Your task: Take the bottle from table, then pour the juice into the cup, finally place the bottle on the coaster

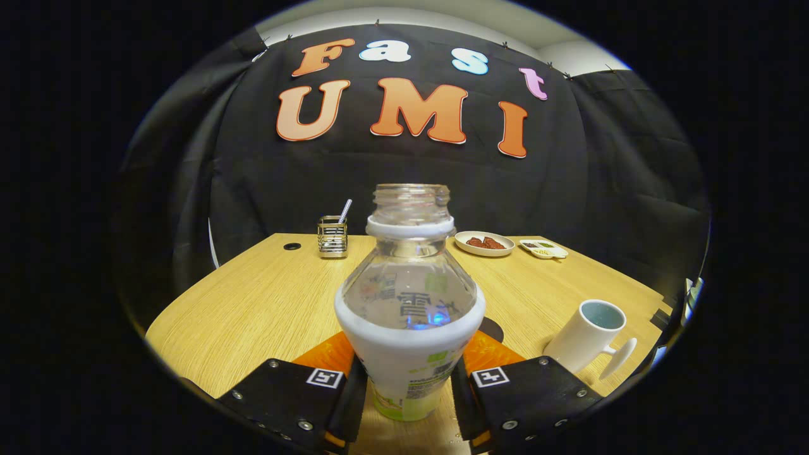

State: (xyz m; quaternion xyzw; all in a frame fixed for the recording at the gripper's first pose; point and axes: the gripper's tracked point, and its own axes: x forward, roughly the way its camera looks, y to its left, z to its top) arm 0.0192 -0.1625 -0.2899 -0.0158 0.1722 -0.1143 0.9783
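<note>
While the gripper [407,385] clamps both fingers on the uncapped bottle [409,309] upright above the table [253,303], its label print remains illegible; the cup [588,338] stands right.

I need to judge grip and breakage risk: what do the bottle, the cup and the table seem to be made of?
The bottle, held between the gripper fingers: clear, glossy, likely plastic, since the wall shows through its neck; a printed sleeve wraps its body. The cup: white, smooth, probably glazed ceramic with a thick rim. The table: pale wood grain, matte, possibly laminate.
</note>
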